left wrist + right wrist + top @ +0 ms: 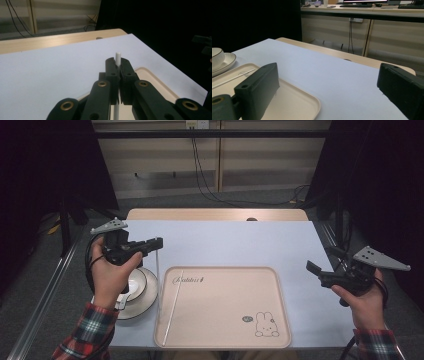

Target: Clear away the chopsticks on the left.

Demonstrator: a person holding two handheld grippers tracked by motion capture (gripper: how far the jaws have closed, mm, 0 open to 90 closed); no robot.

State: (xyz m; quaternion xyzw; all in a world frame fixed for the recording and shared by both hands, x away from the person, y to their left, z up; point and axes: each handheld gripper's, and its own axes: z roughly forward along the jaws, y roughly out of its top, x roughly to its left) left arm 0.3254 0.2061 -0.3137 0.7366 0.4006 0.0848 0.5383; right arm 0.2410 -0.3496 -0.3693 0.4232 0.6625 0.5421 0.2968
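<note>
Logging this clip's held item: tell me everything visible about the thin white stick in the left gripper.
The thin white stick is a slim, straight, round rod with a blunt flat tip, plastic-like and plain white. The left gripper is shut on it near its upper end, so a short tip pokes past the black jaws. From above it hangs roughly upright beside the beige rectangular tray's left edge; where its lower end rests is unclear. A second similar stick lies on the tray.

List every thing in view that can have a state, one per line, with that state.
Left gripper: shut on a white stick, held above the table.
White stick: upright between the jaws, its lower end hanging down.
Second stick: lying flat on the tray.
Tray: flat on the table, otherwise bare.
Bowl: upright on its saucer.
Right gripper: open, holding nothing.
</note>
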